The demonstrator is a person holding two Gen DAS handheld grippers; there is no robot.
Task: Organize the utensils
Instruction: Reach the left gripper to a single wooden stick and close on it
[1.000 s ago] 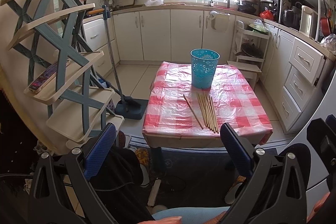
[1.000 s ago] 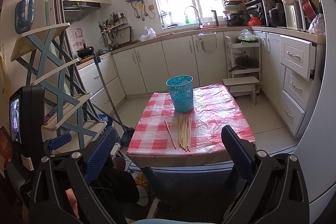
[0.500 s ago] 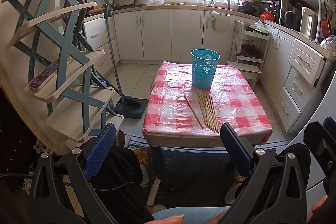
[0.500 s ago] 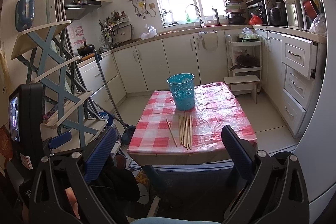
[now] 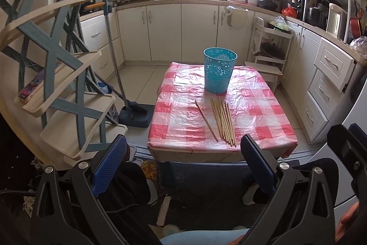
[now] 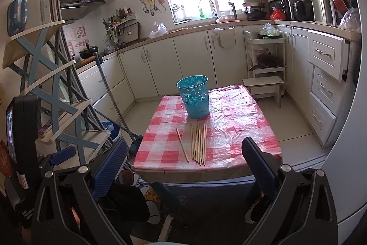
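Several wooden chopsticks (image 5: 223, 120) (image 6: 198, 142) lie side by side on a low table with a red-and-white checked cloth (image 5: 257, 116) (image 6: 240, 128). One chopstick (image 5: 206, 119) (image 6: 182, 147) lies apart to their left. Behind them stands a turquoise perforated cup (image 5: 219, 70) (image 6: 194, 96), upright. My left gripper (image 5: 183, 146) is open, well short of the table's near edge, with nothing between its blue pads. My right gripper (image 6: 183, 148) is open too, equally far back and empty.
A tiered rack (image 5: 57, 66) (image 6: 55, 93) stands at the left, with a broom and dustpan (image 5: 135, 111) beside the table. White cabinets (image 5: 174, 31) line the back and right walls. A small white stool (image 6: 263, 86) stands past the table's far right corner.
Both views have crept slightly forward toward the table. The chopsticks and cup have not moved, and both grippers stay open.
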